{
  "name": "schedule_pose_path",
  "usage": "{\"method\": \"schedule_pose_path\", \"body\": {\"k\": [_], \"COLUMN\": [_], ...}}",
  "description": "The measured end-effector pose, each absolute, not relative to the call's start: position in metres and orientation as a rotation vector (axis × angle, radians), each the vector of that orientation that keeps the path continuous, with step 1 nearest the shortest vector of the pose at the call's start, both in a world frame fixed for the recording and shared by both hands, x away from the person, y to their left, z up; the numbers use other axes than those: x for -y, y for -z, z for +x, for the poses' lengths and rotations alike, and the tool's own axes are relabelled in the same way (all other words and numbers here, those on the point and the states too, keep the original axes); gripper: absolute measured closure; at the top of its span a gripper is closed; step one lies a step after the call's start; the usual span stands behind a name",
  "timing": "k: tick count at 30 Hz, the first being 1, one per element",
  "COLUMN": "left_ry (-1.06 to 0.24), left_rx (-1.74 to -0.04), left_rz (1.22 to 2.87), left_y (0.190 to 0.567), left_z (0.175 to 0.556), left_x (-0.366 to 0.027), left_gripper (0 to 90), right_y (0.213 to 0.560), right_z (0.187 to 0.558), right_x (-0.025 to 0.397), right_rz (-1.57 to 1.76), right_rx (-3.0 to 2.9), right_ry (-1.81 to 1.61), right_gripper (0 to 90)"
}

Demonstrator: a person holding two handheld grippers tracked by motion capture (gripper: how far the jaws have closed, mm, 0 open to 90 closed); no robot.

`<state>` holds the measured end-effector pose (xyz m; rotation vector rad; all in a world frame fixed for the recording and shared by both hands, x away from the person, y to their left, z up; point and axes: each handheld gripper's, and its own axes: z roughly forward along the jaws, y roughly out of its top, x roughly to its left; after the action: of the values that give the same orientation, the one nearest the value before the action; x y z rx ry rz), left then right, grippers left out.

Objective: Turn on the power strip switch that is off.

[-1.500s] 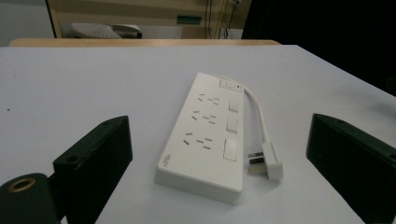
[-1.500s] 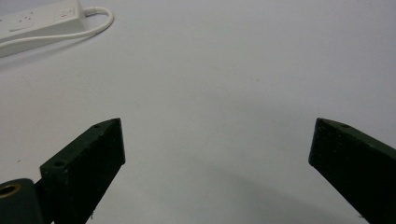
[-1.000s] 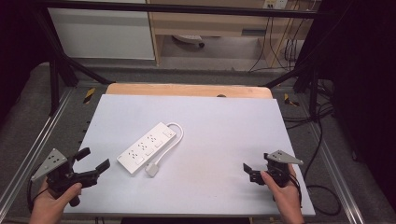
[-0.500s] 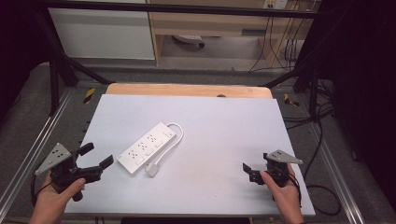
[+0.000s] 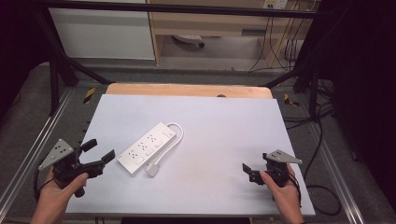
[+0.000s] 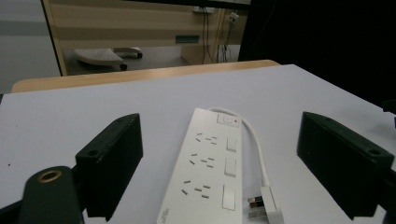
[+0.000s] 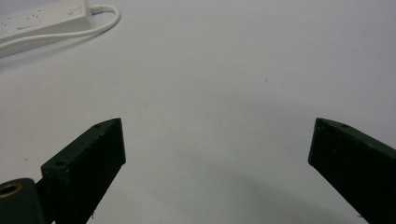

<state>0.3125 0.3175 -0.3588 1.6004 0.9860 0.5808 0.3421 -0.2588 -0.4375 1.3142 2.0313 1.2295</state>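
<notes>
Left tongs (image 5: 99,151) lower left of the frame, jaws apart, aimed at the power strip (image 5: 147,148) left of centre on the tabletop (image 5: 224,121), likely lining up a grab; plug (image 5: 152,169) just beside it; right tongs (image 5: 251,173) lower right, apart, idle.

Left gripper (image 5: 100,150) jaws spread wide, right gripper (image 5: 247,172) likewise gaping

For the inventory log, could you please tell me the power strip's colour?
White, cable and plug included; the power strip shows best in the left gripper view.
</notes>
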Motion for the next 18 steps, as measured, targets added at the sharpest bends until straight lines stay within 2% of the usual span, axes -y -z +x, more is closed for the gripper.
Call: {"method": "schedule_pose_path", "body": {"k": [7, 18], "left_ry": [-0.593, -0.59], "left_rx": [-1.002, -0.988], "left_rz": [1.607, 1.641], "left_y": [0.356, 0.35], "left_z": [0.317, 0.329], "left_x": [-0.314, -0.3], "left_gripper": [25.1, 26.8], "right_y": [0.437, 0.438], "right_z": [0.343, 0.344], "right_x": [0.258, 0.258], "right_rz": [1.309, 1.305], "right_rx": [-2.039, -2.044], "right_ry": [-1.235, -1.235], "right_gripper": [4.1, 3.8]}}
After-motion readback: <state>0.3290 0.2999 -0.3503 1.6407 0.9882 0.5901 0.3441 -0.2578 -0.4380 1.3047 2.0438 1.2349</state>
